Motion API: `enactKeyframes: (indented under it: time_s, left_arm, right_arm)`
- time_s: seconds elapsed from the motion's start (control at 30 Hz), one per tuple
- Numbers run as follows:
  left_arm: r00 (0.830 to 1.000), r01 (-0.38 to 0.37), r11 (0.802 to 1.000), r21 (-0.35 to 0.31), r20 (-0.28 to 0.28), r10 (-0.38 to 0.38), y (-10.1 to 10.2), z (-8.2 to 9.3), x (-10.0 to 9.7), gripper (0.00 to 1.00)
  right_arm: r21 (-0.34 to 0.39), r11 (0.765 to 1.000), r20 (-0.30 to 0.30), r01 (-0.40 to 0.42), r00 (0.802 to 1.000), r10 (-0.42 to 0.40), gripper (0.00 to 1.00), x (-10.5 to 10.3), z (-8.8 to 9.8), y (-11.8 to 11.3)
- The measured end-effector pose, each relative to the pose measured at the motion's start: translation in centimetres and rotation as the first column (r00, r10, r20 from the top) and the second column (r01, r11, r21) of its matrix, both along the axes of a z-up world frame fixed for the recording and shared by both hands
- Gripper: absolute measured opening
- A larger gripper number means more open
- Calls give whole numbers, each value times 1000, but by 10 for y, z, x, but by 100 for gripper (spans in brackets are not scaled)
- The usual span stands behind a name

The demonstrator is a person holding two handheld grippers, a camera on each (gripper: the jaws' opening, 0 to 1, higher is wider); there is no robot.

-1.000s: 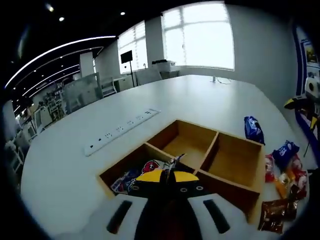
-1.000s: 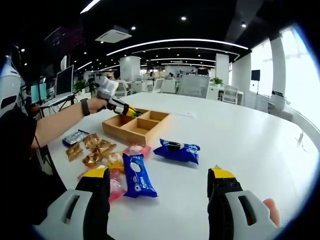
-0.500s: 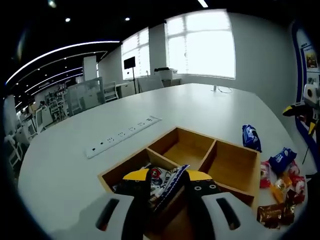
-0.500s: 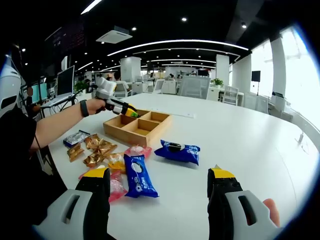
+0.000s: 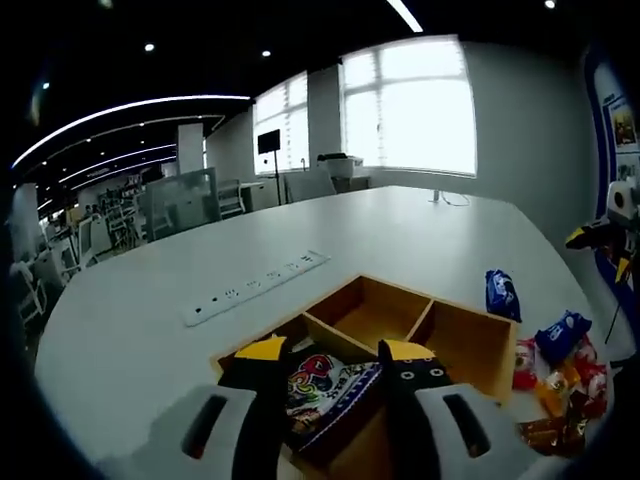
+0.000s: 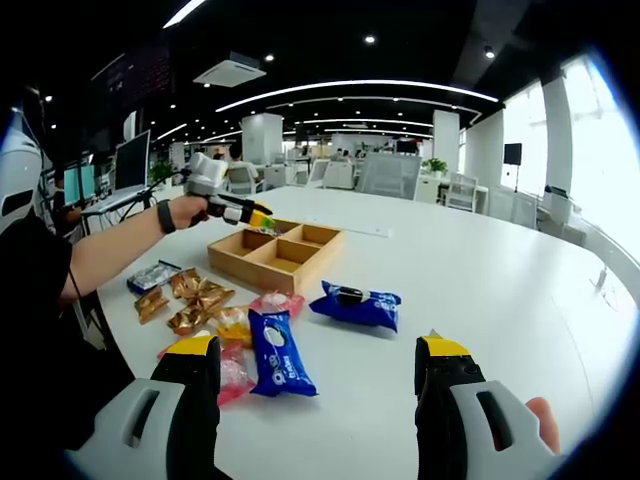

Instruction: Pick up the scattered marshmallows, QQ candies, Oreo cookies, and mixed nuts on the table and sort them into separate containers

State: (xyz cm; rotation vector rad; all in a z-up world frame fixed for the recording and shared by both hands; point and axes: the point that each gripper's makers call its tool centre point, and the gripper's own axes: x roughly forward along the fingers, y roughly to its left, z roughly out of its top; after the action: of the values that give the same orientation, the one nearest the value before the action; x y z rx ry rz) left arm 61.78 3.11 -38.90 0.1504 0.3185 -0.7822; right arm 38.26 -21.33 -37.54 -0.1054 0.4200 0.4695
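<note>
A: So where do we stand with the left claw?

B: We have it wide open over the tray, jaws spread, gripping nothing. A printed packet lies between and below the jaws, in the near compartment. From the right gripper view we see the left claw hanging just above the tray's far corner.

A: And the right claw?

B: It is open too and holds nothing, hovering above the bench with the blue Oreo packs just ahead of it. The second blue pack lies a little farther on, and the gold packets and pink sweets sit to their left, all outside the tray.

A: How do we finish this step well?

B: We judge the drop is done, so we lift the left claw straight up, jaws apart, so that neither catches the packet or the tray's dividers. Then we swing it to the pile, where it shows beside the tray at the right of the left gripper view. We should keep like with like: the two far compartments look empty.

A: What differs from a second ago?

B: Back then the left jaws were pinched shut on the packet's edge above the same compartment. Half a second later they were parting with the packet slipping down. Now they stand fully apart and the packet lies flat. The right claw has hardly stirred.
</note>
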Motion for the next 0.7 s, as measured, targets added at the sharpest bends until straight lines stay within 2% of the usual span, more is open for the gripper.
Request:
enactKeyframes:
  time_s: [0.17, 0.57, 0.63, 0.7]
  left_arm:
    - [999, -34, 999, -14, 19, 34, 8, 2, 1, 46]
    - [997, -59, 998, -38, 55, 61, 17, 6, -6, 68]
    - [997, -57, 997, -42, 54, 59, 17, 6, -8, 73]
    - [997, -42, 998, -41, 56, 45, 15, 5, -12, 81]
  right_arm:
    - [1, 1000, -1, 1, 1000, -1, 75, 1, 0, 0]
    - [4, 1000, -7, -5, 1000, 5, 75, 3, -4, 2]
    - [4, 1000, -6, -9, 1000, 9, 75, 3, -4, 3]
    - [5, 1000, -6, -9, 1000, 9, 75, 3, -4, 3]
